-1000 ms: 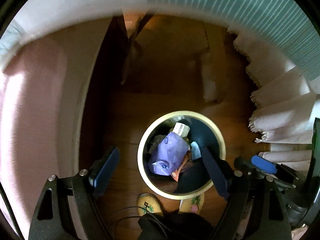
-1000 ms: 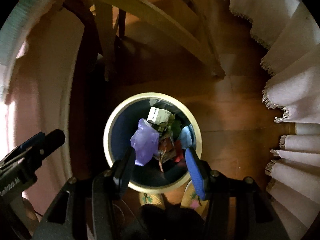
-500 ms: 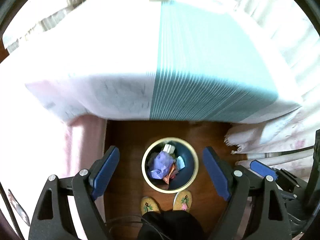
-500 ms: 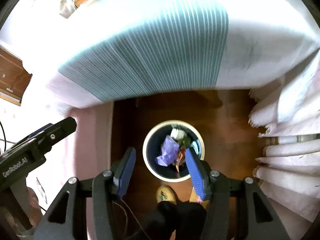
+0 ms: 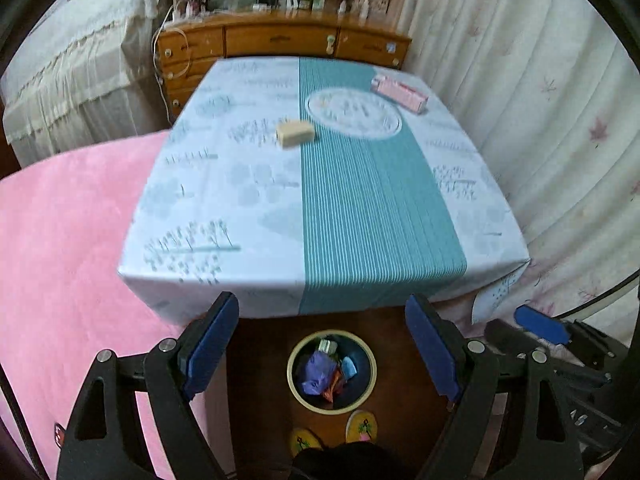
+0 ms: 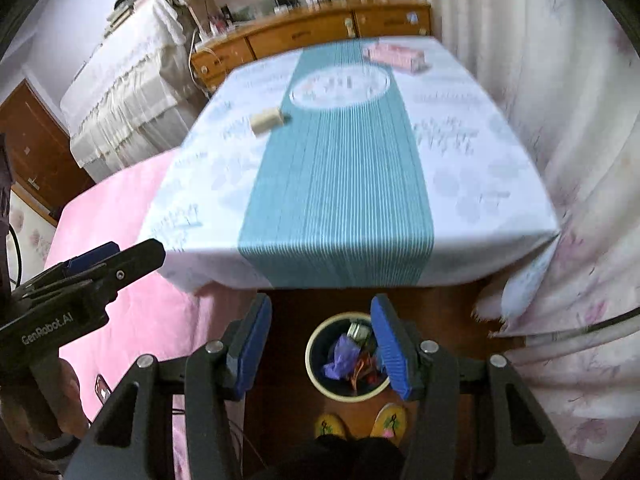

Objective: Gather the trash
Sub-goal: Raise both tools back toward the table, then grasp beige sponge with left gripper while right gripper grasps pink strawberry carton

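Note:
A small beige box [image 5: 295,133] [image 6: 267,120] lies near the middle of the table with the teal-striped cloth [image 5: 360,208] [image 6: 340,200]. A pink box [image 5: 400,94] [image 6: 394,54] sits at the table's far right corner. On the wooden floor below the table's near edge stands a round cream-rimmed bin [image 5: 289,372] [image 6: 310,356]. It holds a purple bag [image 5: 316,368] [image 6: 340,354] and other wrappers. My left gripper [image 5: 320,346] hangs open and empty high above the bin. My right gripper [image 6: 322,344] is also open and empty, its jaws narrower.
A pink bed cover [image 5: 60,240] lies left of the table, and pale curtains [image 5: 540,120] hang on the right. A wooden dresser [image 5: 280,40] with small items stands behind the table. The person's yellow slippers [image 5: 362,426] are by the bin.
Both grippers have risen from just above the bin to above table height. The bin has shrunk in view, and the tabletop with its two boxes has come into sight.

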A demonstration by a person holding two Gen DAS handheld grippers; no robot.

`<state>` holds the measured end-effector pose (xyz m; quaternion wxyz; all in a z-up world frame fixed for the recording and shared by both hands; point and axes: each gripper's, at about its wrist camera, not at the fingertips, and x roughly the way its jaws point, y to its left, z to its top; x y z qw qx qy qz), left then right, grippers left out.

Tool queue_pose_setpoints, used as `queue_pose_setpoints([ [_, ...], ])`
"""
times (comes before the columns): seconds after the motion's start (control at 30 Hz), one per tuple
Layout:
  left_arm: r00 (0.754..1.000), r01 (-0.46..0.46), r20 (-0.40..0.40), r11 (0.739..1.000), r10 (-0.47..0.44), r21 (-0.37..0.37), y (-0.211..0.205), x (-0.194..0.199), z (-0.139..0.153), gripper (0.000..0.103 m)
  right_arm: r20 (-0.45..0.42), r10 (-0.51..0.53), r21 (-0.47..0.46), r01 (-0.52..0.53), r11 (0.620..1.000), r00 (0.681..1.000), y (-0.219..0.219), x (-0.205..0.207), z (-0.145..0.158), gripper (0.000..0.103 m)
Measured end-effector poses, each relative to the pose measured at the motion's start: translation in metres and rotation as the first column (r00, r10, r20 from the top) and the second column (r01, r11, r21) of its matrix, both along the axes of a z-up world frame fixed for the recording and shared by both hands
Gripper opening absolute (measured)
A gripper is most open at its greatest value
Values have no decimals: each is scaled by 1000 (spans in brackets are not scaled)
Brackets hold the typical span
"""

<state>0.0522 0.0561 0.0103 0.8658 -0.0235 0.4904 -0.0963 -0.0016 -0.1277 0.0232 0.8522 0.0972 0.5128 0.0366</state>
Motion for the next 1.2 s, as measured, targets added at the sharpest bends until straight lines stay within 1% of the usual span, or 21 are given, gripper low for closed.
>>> queue_pose_setpoints([
  [0.17, 999, -12, 38, 1000, 13, -11, 15, 5, 21, 84, 78, -28, -22, 30, 999, 997, 1, 5, 28, 52],
  [0.3, 998, -20, 61, 1000, 20, -2, 23, 17, 31, 84, 121, -46, -37, 51, 998, 992, 2, 12, 42, 52],
  [0.5, 997, -40, 70, 999, 40, -6, 28, 41, 38, 85, 147, -47, -54, 55, 997, 988, -3, 33, 51, 52],
  [0.6, 995, -71, 66, 997, 72, -15, 29, 62, 35, 91, 147, -41, -57, 50, 997, 988, -10, 50, 49, 52],
  [0.7, 992, -111, 50, 993, 112, -27, 29, 84, 27, 92, 138, -29, -54, 36, 998, 990, -19, 76, 44, 52],
  [0.83, 986, -165, 15, 985, 166, -41, 26, 122, 13, 93, 129, 10, -56, -3, 998, 992, -38, 127, 32, 52],
  [0.93, 973, -230, -18, 972, 229, -50, 20, 158, -1, 98, 114, 52, -59, -46, 997, 992, -54, 166, 21, 52],
  [1.0, 959, -281, -57, 958, 277, -64, 15, 181, -13, 99, 90, 72, -66, -67, 996, 993, -67, 198, 12, 52],
  [1.07, 940, -330, -110, 942, 323, -59, 7, 210, -30, 99, 78, 94, -55, -90, 994, 992, -83, 232, 5, 52],
  [1.2, 904, -409, -152, 912, 400, -33, -4, 250, -56, 99, 67, 140, -75, -134, 988, 988, -106, 289, -10, 53],
])
